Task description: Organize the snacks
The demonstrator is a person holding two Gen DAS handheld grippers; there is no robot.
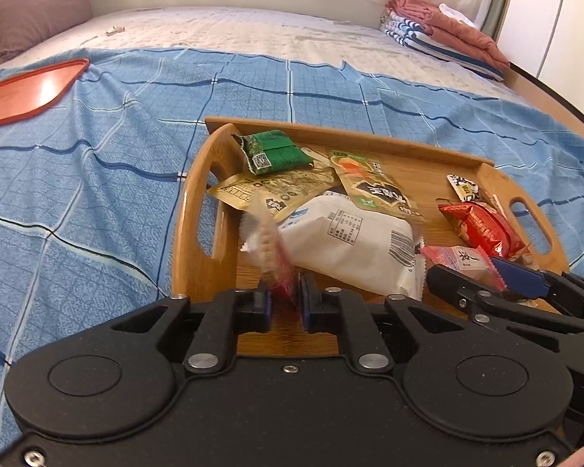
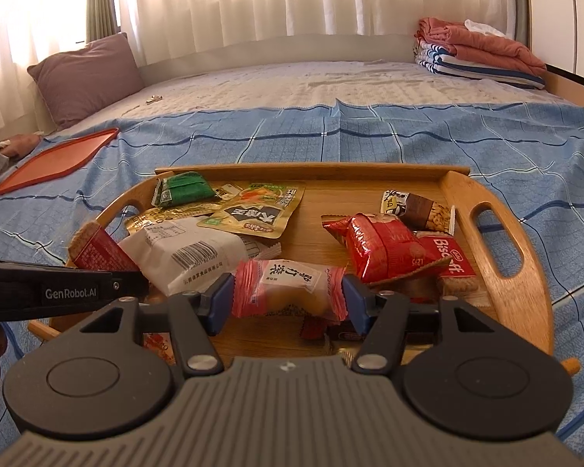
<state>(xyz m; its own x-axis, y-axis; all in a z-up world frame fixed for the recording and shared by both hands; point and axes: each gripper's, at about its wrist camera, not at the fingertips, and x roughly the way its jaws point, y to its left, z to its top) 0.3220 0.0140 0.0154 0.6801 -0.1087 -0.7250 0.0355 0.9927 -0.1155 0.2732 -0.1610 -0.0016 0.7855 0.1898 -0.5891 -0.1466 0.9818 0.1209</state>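
Note:
A wooden tray (image 1: pixel 198 210) (image 2: pixel 490 210) on the bed holds several snack packets. My left gripper (image 1: pixel 285 297) is low over the tray's near left part. A red biscuit packet (image 1: pixel 270 245) (image 2: pixel 97 251) stands on end between its narrow-set pads. The packet is blurred and looks loose. My right gripper (image 2: pixel 288 299) (image 1: pixel 482 276) is shut on a pink wrapped snack (image 2: pixel 288 288) (image 1: pixel 461 258), pads at its crimped ends, just above the tray floor. A big white packet (image 1: pixel 350 245) (image 2: pixel 183 251) lies between the two grippers.
Also in the tray are a green packet (image 2: pixel 185 190), gold pouches (image 2: pixel 253 210), a red bag (image 2: pixel 377 247) and a Biscoff pack (image 2: pixel 451 260). An orange tray (image 1: pixel 27 93) (image 2: pixel 58 159) lies far left on the blue cloth. Folded laundry (image 2: pixel 482 52) sits far right.

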